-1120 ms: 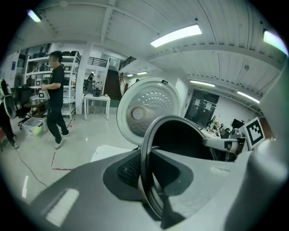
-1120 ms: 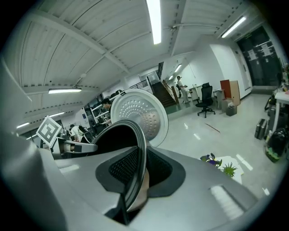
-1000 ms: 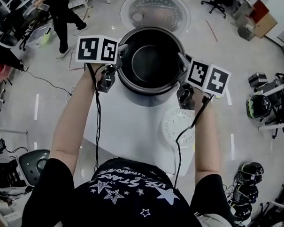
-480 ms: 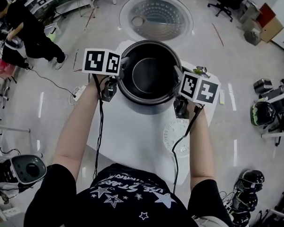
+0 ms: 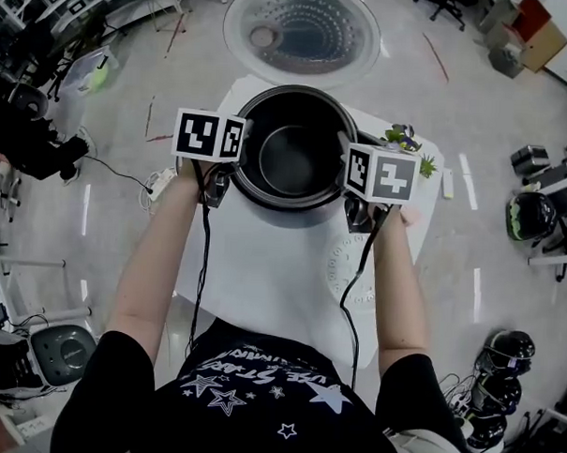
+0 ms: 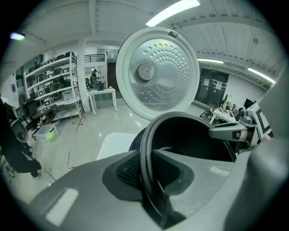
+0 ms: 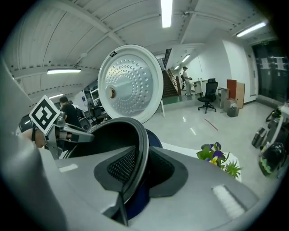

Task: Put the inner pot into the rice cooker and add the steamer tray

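The dark inner pot [image 5: 291, 154] hangs between both grippers over the rice cooker, whose round perforated lid [image 5: 301, 29] stands open behind it. My left gripper [image 5: 236, 161] is shut on the pot's left rim [image 6: 145, 149]. My right gripper [image 5: 349, 181] is shut on the right rim [image 7: 141, 149]. The cooker's dark blue body [image 7: 153, 135] shows just under the rim. The lid [image 6: 158, 72] fills the upper part of the left gripper view. The white round steamer tray [image 5: 354, 261] lies flat on the table, near my right forearm.
The white table [image 5: 263, 267] carries the cooker. A small potted plant [image 5: 407, 140] with purple flowers [image 7: 216, 158] stands at its right far corner. Helmets [image 5: 503, 357] and gear lie on the floor at the right, cables and equipment [image 5: 25, 134] at the left.
Both grippers keep their hold on the pot, which sits slightly lower in the head view. The right marker cube has turned. The person at the far left has moved out of view.
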The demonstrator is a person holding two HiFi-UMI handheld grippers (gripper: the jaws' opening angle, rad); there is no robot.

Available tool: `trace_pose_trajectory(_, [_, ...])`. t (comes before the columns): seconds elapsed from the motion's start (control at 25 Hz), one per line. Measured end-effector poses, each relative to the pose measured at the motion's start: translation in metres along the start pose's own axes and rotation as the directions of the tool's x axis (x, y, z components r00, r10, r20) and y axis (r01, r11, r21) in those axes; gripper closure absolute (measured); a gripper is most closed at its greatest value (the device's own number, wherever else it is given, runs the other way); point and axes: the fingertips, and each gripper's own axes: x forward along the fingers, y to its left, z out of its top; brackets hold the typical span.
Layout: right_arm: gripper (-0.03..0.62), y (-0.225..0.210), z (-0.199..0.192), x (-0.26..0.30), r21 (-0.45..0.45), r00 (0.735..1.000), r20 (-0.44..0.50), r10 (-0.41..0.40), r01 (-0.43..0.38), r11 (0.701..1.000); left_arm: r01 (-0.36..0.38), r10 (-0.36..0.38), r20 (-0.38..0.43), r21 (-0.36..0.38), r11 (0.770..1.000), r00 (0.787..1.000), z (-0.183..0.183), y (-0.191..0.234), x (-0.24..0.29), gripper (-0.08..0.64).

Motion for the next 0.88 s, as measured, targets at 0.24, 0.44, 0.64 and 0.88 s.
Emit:
trace_pose_trajectory(0.24, [0.465, -0.002, -0.006, 0.004, -0.090, 0.997, -0.044, -0.067, 0.063, 0.994, -0.006, 0.007, -0.017, 0.049, 0.999, 1.000, -0.002, 0.001, 0.006, 0.488])
trace_pose_trajectory(0.44, [0.462, -0.005, -0.006, 0.005, -0.223, 0.986, -0.002, -0.169, 0.164, 0.961, -0.040, 0.043, -0.015, 0.135, 0.990, 0.999, 0.002, -0.002, 0.009, 0.471])
trace_pose_trajectory(0.64, [0.458, -0.009, -0.005, 0.005, -0.245, 0.978, 0.019, -0.208, 0.206, 0.947, -0.083, 0.078, 0.029, 0.267, 0.960, 0.997, 0.007, -0.004, 0.014, 0.439])
trace_pose_trajectory(0.88, [0.376, -0.002, -0.007, 0.002, -0.202, 0.985, 0.040, -0.170, 0.175, 0.964, -0.002, -0.009, 0.042, 0.265, 0.964, 0.999, 0.003, -0.016, 0.015, 0.328])
